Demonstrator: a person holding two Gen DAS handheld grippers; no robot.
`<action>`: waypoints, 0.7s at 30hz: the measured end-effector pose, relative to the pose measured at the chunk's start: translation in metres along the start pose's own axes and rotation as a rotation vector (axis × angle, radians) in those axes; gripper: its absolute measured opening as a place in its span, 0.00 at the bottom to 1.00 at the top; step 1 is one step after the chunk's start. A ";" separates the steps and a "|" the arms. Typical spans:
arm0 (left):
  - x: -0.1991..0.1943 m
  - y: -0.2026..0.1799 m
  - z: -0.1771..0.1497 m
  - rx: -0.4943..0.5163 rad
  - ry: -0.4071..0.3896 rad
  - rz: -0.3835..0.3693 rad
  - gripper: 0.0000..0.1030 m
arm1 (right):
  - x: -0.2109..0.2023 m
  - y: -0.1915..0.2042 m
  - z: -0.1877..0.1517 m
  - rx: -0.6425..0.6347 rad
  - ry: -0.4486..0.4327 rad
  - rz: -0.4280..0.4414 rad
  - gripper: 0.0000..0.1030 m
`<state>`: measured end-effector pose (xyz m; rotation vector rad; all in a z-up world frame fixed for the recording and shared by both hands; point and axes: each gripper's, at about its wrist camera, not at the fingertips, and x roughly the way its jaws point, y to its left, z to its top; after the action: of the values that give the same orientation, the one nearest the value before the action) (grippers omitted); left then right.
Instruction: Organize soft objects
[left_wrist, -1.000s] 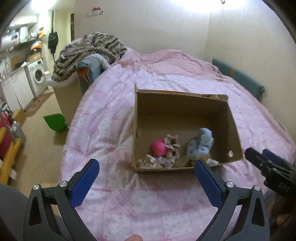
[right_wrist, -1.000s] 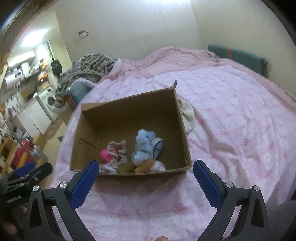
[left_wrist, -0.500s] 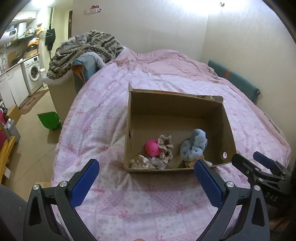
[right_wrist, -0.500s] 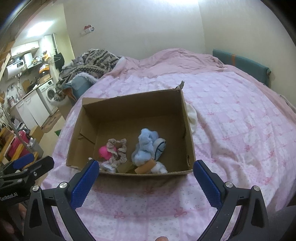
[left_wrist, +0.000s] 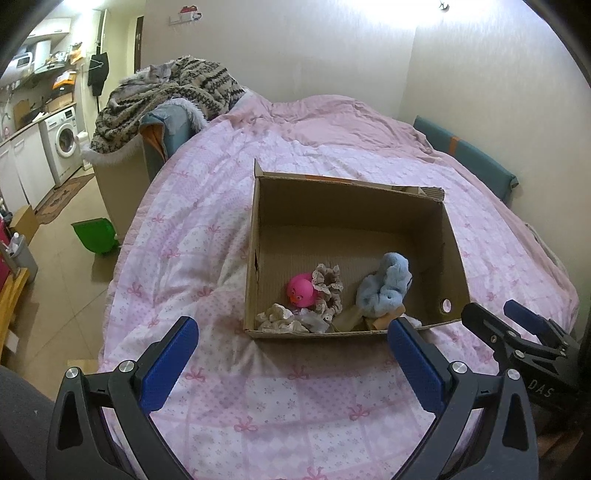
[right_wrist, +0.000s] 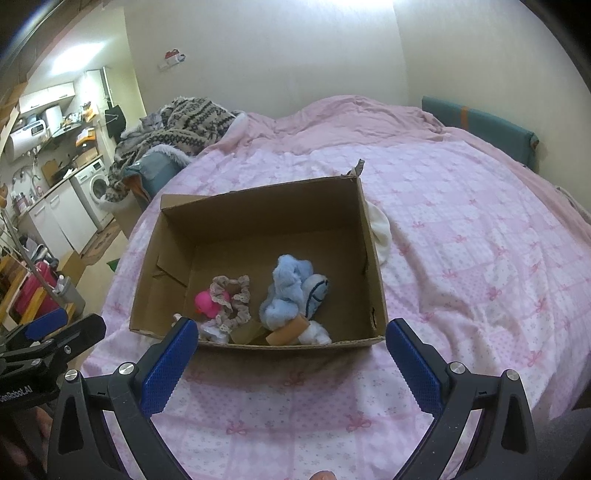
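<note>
An open cardboard box (left_wrist: 453, 251) (right_wrist: 372, 258) stands on the pink bed. Inside near its front wall lie a pink rubber duck (left_wrist: 301, 290) (right_wrist: 207, 303), a beige lace scrunchie (left_wrist: 328, 284) (right_wrist: 231, 295), a fluffy blue toy (left_wrist: 386, 290) (right_wrist: 286, 295), a white-and-navy soft item (right_wrist: 317, 291), a tan roll (right_wrist: 288, 332) and pale crumpled cloth (left_wrist: 279, 319). My left gripper (left_wrist: 291, 360) is open and empty, held back from the box's front. My right gripper (right_wrist: 286, 363) is open and empty, also just in front of the box.
A white cloth (right_wrist: 380, 232) lies against the box's right side. A grey cat (left_wrist: 157, 74) lies on a patterned blanket (left_wrist: 177, 96) left of the bed. A green dustpan (left_wrist: 96, 234) is on the floor. A teal cushion (left_wrist: 465, 158) lines the right wall.
Both grippers have pulled back and risen slightly, so the box sits a little farther and more centred. Both stay open and empty; the box contents have not moved.
</note>
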<state>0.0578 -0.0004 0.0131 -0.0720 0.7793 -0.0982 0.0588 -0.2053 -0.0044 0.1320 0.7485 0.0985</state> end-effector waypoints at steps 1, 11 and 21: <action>0.000 0.000 0.000 0.000 0.000 0.000 0.99 | 0.000 0.000 0.000 -0.001 0.000 -0.001 1.00; 0.002 -0.003 -0.001 0.001 0.001 0.002 0.99 | 0.002 -0.001 -0.001 0.005 0.003 -0.009 1.00; 0.001 -0.003 -0.001 0.001 0.001 -0.001 0.99 | 0.002 -0.002 -0.002 0.007 0.006 -0.008 1.00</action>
<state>0.0579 -0.0033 0.0116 -0.0714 0.7804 -0.0995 0.0593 -0.2070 -0.0072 0.1350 0.7549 0.0887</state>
